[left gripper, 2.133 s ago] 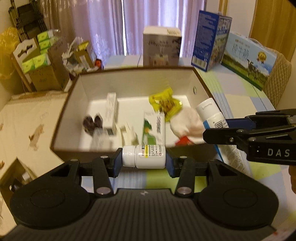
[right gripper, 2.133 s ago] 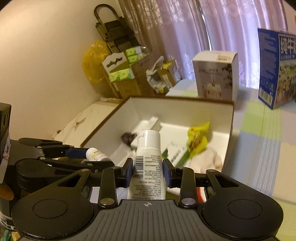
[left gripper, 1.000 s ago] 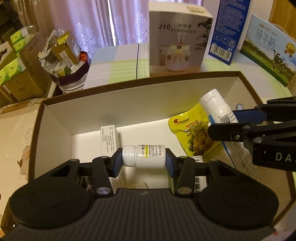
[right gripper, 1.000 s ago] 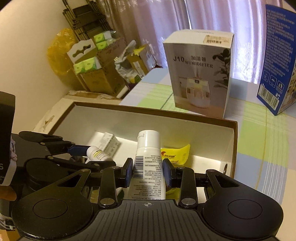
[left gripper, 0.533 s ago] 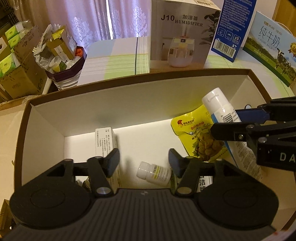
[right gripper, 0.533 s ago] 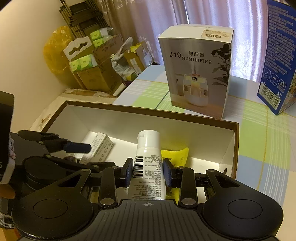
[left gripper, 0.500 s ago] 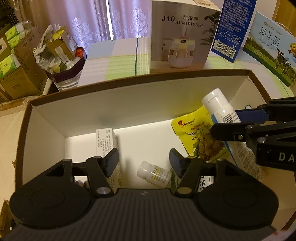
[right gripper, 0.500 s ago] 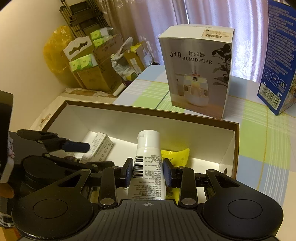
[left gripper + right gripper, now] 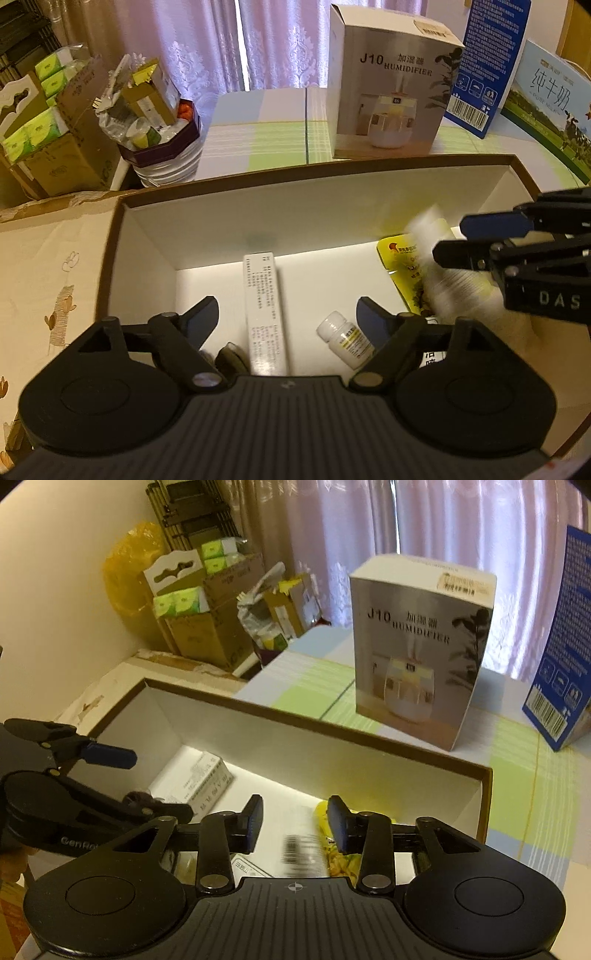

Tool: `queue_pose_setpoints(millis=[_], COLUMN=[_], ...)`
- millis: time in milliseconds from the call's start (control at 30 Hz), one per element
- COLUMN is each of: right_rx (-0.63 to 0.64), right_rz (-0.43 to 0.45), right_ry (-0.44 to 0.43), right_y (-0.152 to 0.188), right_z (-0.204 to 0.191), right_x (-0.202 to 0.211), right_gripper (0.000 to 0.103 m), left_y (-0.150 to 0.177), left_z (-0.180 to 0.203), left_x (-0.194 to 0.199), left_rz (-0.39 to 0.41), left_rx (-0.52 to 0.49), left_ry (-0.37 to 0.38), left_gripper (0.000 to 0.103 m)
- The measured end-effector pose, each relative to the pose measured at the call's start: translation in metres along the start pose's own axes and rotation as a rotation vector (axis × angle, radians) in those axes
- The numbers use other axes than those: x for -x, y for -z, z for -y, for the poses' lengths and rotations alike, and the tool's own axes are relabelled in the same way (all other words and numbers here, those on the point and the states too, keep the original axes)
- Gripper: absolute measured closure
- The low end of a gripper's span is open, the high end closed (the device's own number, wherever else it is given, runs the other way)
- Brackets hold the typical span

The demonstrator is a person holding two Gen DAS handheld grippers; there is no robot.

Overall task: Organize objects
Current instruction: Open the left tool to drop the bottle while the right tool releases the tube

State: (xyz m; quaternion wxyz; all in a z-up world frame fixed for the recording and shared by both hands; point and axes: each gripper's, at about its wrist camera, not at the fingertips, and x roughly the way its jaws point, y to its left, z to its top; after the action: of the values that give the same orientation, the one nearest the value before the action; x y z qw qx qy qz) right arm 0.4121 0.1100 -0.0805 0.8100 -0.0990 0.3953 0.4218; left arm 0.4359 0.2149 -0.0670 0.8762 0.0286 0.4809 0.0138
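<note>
Both grippers spread wide and empty over an open, brown-rimmed cardboard box [image 9: 310,206] on a green-and-blue checked tablecloth [image 9: 266,147].

Behind the box, upright: a J10 humidifier carton [image 9: 391,92], with a blue carton [image 9: 484,62] and a milk carton [image 9: 550,110] off to its right. Above the box floor, left gripper [image 9: 286,317] with jaws far apart, nothing between them. At the box's right end, right gripper [image 9: 295,825] likewise parted, holding nothing. Just below its fingers, a motion-blurred white tube [image 9: 443,269], barcode showing, over a yellow snack pouch [image 9: 400,266]. Flat on the white floor, a long white medicine box [image 9: 264,310]. Beside it, near the left gripper's right finger, a small white pill bottle [image 9: 347,339] on its side.
</note>
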Motion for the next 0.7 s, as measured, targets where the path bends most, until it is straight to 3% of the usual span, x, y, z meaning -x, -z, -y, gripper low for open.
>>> queue_pose_setpoints(millis=[500,700], right_rx=[-0.074,-0.108], right_rz=[-0.022,-0.007], right_ry=[0.008,0.035], right_y=[0.024,0.038], right_z=[-0.010,-0.022], right_x=[0.046,0.072], right_gripper=[0.044,0.041], left_y=[0.018,0.028], left_z=[-0.002,-0.001], left_x=[0.046,0.068], left_rz=[0.056,0.086], left_rx=[0.024,0.043], left_ry=[-0.017,-0.011], left_gripper=[0.003,0.001])
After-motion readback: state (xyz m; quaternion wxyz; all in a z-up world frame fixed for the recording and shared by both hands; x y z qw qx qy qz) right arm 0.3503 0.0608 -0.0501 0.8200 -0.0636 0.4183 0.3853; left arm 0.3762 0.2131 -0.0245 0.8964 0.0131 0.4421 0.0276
